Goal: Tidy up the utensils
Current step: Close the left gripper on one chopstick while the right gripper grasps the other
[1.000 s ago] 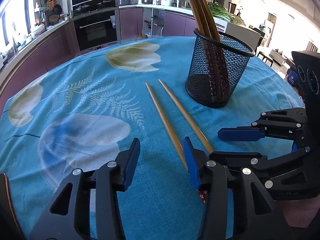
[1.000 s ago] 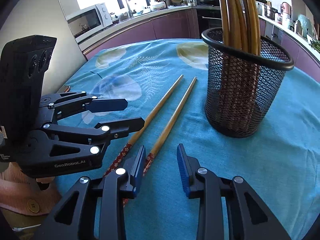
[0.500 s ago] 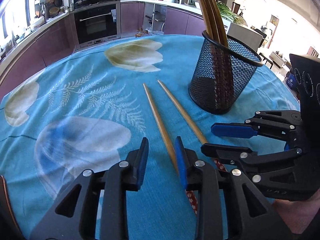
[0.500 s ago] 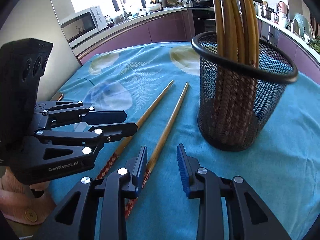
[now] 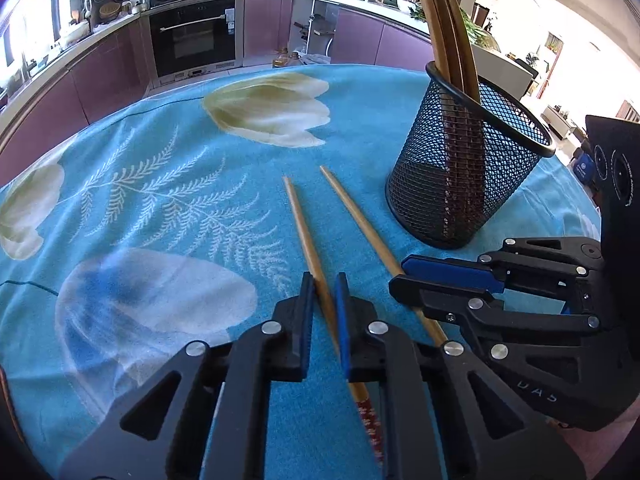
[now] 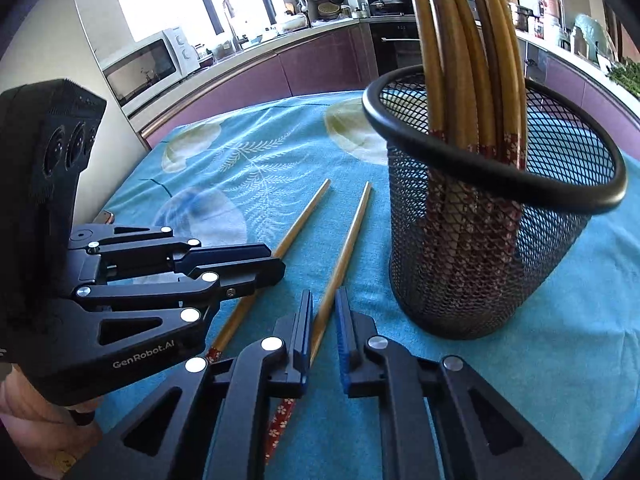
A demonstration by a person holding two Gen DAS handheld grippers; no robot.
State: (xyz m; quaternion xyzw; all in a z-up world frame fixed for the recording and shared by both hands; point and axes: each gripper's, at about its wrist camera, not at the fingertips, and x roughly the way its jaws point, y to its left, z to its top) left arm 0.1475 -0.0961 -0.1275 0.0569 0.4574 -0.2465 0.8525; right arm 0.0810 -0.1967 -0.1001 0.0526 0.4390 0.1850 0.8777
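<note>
Two loose chopsticks are laid on the teal floral cloth (image 5: pixel 168 200), just left of the black mesh cup (image 5: pixel 460 184), which serves as landmark throughout. Both are angled w/ tapered tips toward the cup's far-left side and patterned red ends toward the cameras.

The left chopstick (image 5: pixel 304 228), farther from the cup, is straddled by the left gripper (image 5: pixel 325 300); its blue pads are nearly closed on the shaft, w/ a thin gap seen on at least one side, so a firm pinch can't be confirmed. In the right wrist view the same is seen side-on, fingers close together over the stick.

The right chopstick (image 6: pixel 344 256), nearer the cup, is bracketed by the right gripper (image 6: pixel 322 320); jaws are narrowed to a slit, stick between them, contact unclear.

A bundle of matching chopsticks (image 6: pixel 464 52) is held upright in the cup, red ends down.
</note>
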